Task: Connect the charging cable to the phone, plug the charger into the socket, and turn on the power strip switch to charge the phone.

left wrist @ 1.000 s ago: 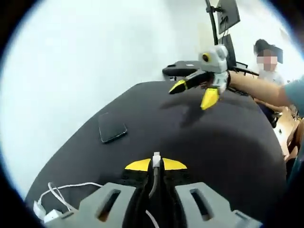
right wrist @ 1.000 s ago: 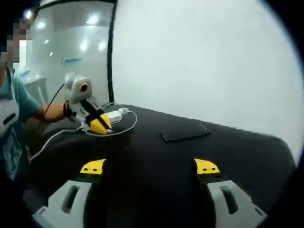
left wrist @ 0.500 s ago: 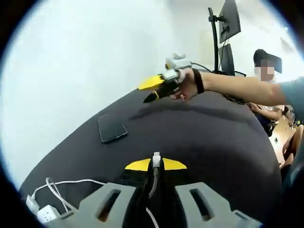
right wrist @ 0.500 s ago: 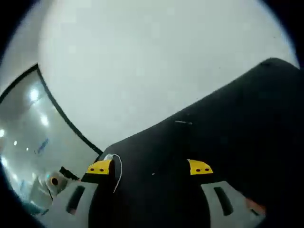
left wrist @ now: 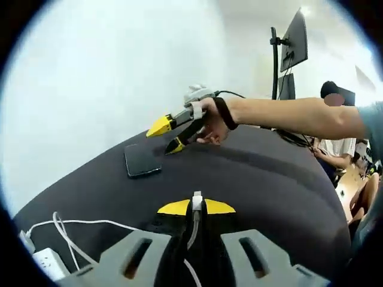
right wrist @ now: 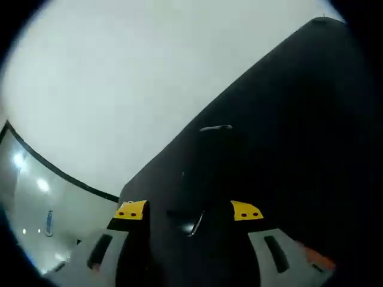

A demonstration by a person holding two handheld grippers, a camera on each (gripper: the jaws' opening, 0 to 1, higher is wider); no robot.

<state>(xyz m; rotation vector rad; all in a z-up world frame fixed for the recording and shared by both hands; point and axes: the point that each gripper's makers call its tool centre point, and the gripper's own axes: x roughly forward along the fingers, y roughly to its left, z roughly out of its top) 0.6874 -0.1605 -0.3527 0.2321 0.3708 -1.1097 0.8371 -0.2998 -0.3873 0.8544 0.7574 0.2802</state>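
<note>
Left gripper view: left tongs [left wrist: 195, 206] clamp the cable plug [left wrist: 197, 201] for insertion; right tongs [left wrist: 167, 135], apart, near the phone [left wrist: 142, 160] mid-left to steady it.

Your left gripper view looks from the near edge of the dark desk [left wrist: 269, 179] across to the far wall, low over the surface, with the phone [left wrist: 142, 160] ahead and your right tool [left wrist: 170, 135] reaching in beside it. Your right gripper view sits close above the phone [right wrist: 216, 128], rolled steeply, facing the wall. Both views share the phone and the desk [right wrist: 311, 119].
</note>
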